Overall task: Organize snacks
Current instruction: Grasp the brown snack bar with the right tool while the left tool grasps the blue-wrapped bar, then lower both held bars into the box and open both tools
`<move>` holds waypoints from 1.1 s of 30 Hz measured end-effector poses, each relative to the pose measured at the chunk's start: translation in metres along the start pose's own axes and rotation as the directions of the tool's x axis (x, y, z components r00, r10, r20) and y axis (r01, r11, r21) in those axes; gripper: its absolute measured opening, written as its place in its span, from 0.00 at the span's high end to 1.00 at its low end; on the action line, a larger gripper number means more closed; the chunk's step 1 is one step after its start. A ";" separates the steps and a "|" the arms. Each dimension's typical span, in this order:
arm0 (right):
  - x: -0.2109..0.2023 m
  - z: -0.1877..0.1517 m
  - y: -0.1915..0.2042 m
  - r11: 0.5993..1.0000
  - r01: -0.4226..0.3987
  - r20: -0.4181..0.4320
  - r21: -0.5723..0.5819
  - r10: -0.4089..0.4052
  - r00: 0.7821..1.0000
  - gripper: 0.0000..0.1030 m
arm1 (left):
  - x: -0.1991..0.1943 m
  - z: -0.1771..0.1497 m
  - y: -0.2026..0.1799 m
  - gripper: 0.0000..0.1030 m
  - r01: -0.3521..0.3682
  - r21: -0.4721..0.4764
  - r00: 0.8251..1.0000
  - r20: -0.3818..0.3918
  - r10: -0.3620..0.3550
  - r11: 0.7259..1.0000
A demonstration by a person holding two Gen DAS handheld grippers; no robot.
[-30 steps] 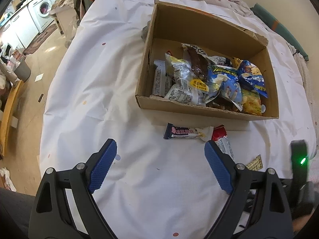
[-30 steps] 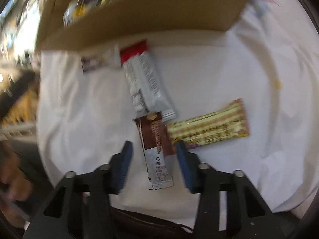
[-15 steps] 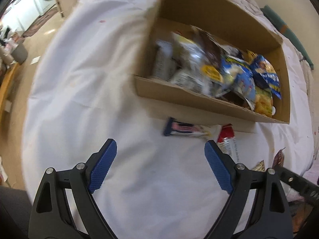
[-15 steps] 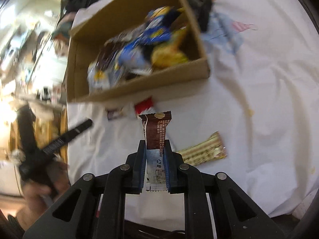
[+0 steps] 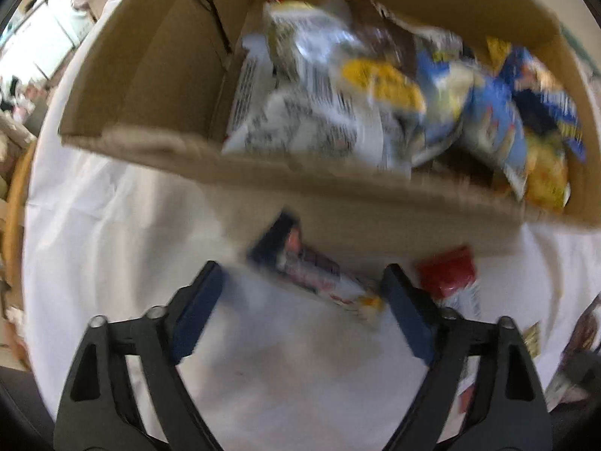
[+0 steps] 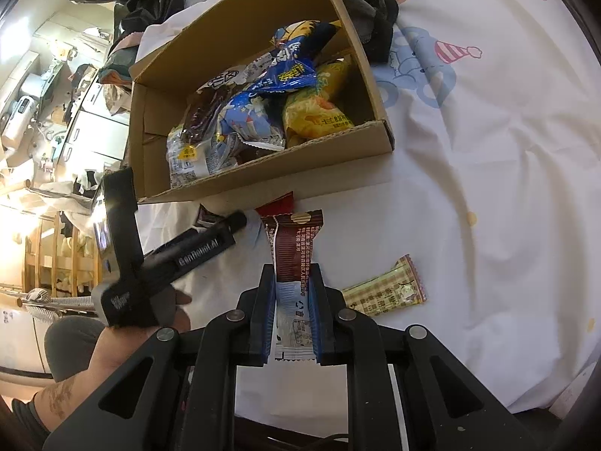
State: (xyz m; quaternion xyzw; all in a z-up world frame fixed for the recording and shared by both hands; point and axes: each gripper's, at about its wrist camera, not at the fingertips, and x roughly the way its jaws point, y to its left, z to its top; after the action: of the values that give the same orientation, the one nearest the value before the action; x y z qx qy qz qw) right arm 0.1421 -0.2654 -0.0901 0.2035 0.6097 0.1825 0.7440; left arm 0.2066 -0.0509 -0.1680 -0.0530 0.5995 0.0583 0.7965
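**Already gripped: one brown bar in your right gripper, three snacks loose on the cloth**

Your right gripper [image 6: 293,293] is clamped on a brown-and-white snack bar [image 6: 292,248], a flat crinkled foil wrapper with a serrated end, held upright above the white cloth [image 6: 488,195]. Your left gripper [image 5: 306,300] is spread wide, its ribbed blue pads [image 5: 199,308] on either side of a dark blue-and-white bar [image 5: 311,274] lying on the cloth just in front of the cardboard box [image 5: 357,203]; no contact is visible through the blur.

Count three snacks loose on the cloth: that dark bar, a red-ended silver packet [image 5: 449,278] beside it against the box wall, and a flat yellow checked bar [image 6: 385,293] to the right of your right gripper. The box is plain corrugated card, open-topped, piled with soft glossy bags in blue [image 6: 289,64], yellow [image 6: 319,112], brown and clear; too overlapped to count.

Only the right wrist view is sharp: it shows the checked bar whole, your left gripper's black body [image 6: 203,251] reaching in, and a cartoon print on the cloth [image 6: 424,71]. The left wrist view alone shows the dark bar's full length
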 end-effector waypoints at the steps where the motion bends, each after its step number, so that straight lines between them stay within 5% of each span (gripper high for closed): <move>1: 0.000 0.000 -0.001 1.000 0.000 0.000 0.003 0.000 1.000 0.84 | 0.001 -0.004 -0.002 0.33 -0.015 0.012 1.000 -0.016 0.015 1.000; 3: -0.001 0.001 0.001 1.000 0.000 0.004 0.005 0.000 1.000 0.84 | 0.000 -0.011 -0.001 0.40 -0.018 0.014 0.999 -0.034 0.019 1.000; 6: -0.002 -0.001 0.003 1.000 -0.001 0.010 0.000 0.001 1.000 0.84 | -0.004 -0.018 -0.002 0.81 -0.030 0.049 0.999 -0.041 0.032 0.998; 7: -0.002 -0.002 0.004 1.000 0.001 0.009 -0.002 -0.001 1.000 0.84 | -0.005 -0.022 -0.002 0.83 -0.022 0.059 0.998 -0.051 0.025 0.998; 11: -0.005 -0.003 0.013 1.000 -0.029 0.015 -0.011 0.029 0.999 0.84 | -0.004 -0.025 0.006 0.86 0.015 0.067 0.997 -0.076 -0.010 0.998; 14: -0.012 -0.004 0.025 0.997 -0.063 0.028 -0.049 0.064 0.998 0.84 | -0.006 -0.021 0.022 0.86 0.130 -0.004 0.985 -0.112 -0.130 0.991; 17: -0.026 -0.001 0.025 0.995 -0.095 0.070 -0.044 0.098 0.993 0.84 | -0.023 -0.015 0.030 0.86 0.152 -0.007 0.985 -0.076 -0.152 0.988; 25: -0.041 0.005 0.021 0.983 -0.183 0.099 -0.027 0.185 0.978 0.84 | -0.041 -0.013 0.047 0.87 0.137 -0.011 0.989 -0.049 -0.137 0.991; 33: -0.037 0.010 0.041 0.980 -0.189 0.099 -0.063 0.194 0.976 0.84 | -0.095 -0.058 0.035 0.87 0.086 0.024 0.996 -0.013 -0.086 0.996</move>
State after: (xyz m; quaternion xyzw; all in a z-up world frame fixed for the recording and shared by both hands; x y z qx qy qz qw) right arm 0.1435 -0.2499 -0.0362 0.2508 0.5426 0.2584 0.7589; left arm 0.1202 -0.0276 -0.0936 -0.0693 0.6020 0.0164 0.7953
